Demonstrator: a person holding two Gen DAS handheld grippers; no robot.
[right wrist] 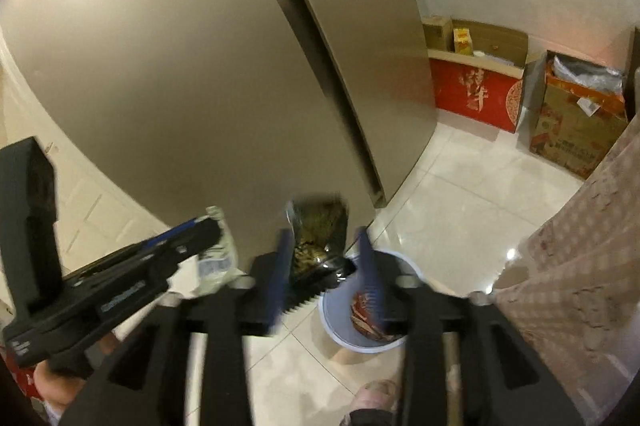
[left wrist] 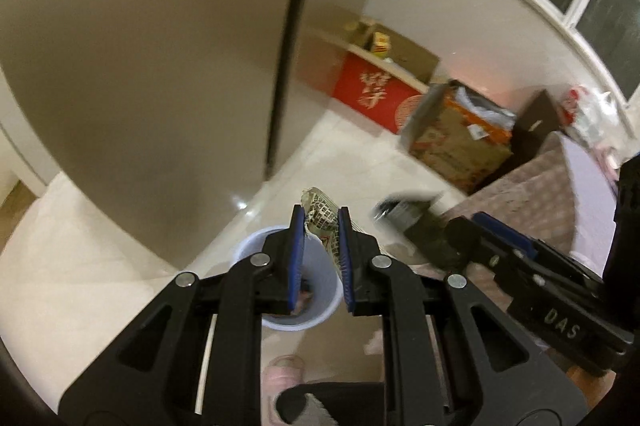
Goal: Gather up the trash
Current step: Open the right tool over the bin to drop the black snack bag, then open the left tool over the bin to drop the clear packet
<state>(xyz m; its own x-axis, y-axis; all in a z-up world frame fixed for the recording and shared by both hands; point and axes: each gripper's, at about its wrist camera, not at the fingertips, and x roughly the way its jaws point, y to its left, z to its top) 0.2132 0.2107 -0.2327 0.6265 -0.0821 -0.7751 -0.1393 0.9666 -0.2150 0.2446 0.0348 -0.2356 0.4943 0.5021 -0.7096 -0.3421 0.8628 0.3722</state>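
A tall grey-brown fridge (right wrist: 192, 74) fills most of both views, with an open carton (right wrist: 576, 122) of bags by the wall. On the floor tiles below the grippers stands a pale trash bin (right wrist: 332, 318) holding a reddish wrapper (right wrist: 366, 318). The left gripper (left wrist: 320, 222) is clamped on a whitish printed wrapper (left wrist: 322, 212) above the bin. The right gripper (right wrist: 322, 246) is spread apart, a dark snack bag (right wrist: 318, 238) blurred between its fingers; whether it touches them is unclear
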